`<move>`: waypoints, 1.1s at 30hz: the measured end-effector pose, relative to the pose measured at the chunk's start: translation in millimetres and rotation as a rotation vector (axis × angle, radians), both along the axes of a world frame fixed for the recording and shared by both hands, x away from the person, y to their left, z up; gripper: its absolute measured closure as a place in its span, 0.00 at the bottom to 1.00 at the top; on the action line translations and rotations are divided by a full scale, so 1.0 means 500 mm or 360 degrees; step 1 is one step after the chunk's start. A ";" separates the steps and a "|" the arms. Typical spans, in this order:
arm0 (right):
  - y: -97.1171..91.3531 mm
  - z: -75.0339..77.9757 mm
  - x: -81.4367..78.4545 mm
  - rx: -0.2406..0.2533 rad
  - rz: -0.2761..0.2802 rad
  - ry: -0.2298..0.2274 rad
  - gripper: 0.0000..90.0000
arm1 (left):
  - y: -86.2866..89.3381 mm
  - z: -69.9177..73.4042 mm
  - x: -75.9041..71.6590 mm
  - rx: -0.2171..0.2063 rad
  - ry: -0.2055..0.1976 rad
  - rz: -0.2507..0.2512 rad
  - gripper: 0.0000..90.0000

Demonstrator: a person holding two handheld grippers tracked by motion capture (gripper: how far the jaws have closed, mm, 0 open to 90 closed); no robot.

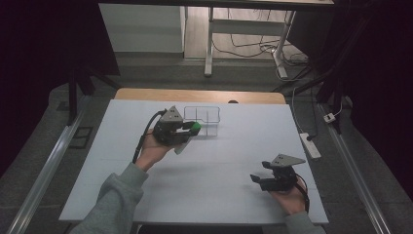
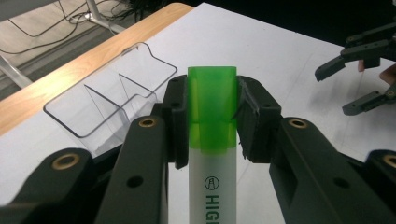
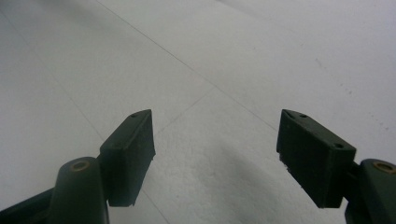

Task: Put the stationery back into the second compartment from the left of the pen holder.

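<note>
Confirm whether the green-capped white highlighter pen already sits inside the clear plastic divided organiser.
No: the left gripper clamps the highlighter pen by its green cap, short of the clear organiser.

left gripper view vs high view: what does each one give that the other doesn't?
Left gripper view alone: the pads clamped on the highlighter's green cap, and lettering on its white barrel. High view alone: the whole white table, the person's forearms, the floor beyond. Both share: the highlighter held in the left gripper, the clear organizer ahead of it, and the right gripper, open and empty.
</note>
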State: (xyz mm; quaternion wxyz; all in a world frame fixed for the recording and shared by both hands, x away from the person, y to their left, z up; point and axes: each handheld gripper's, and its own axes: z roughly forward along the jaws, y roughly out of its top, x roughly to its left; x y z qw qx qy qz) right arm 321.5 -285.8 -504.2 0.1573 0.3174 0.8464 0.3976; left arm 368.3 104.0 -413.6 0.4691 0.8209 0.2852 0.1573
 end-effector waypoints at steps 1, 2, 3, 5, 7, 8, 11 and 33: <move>0.000 0.000 0.000 0.0000 0.0000 0.0002 0.31 | -0.001 0.001 0.002 0.0000 -0.0002 0.0003 0.74; 0.000 0.000 0.000 0.0000 -0.0001 0.0003 0.31 | -0.002 0.002 0.004 0.0001 -0.0003 0.0004 0.74; 0.000 0.000 0.000 0.0000 0.0000 0.0003 0.31 | -0.003 0.004 0.006 0.0002 -0.0006 0.0006 0.74; 0.000 0.000 0.000 -0.0001 0.0000 0.0005 0.31 | -0.004 0.007 0.010 -0.0001 -0.0012 0.0001 0.74; 0.000 -0.001 0.000 -0.0001 0.0001 0.0006 0.31 | -0.005 0.010 0.014 -0.0012 -0.0018 -0.0004 0.74; 0.000 -0.001 0.000 -0.0001 0.0001 0.0006 0.31 | -0.006 0.012 0.016 -0.0010 -0.0023 0.0001 0.74; 0.000 -0.001 0.000 0.0000 0.0001 0.0003 0.31 | -0.007 0.017 0.023 -0.0036 -0.0034 0.0003 0.74; -0.001 -0.002 0.001 0.0004 -0.0004 0.0009 0.31 | -0.025 0.048 0.090 -0.0091 -0.0084 0.0037 0.74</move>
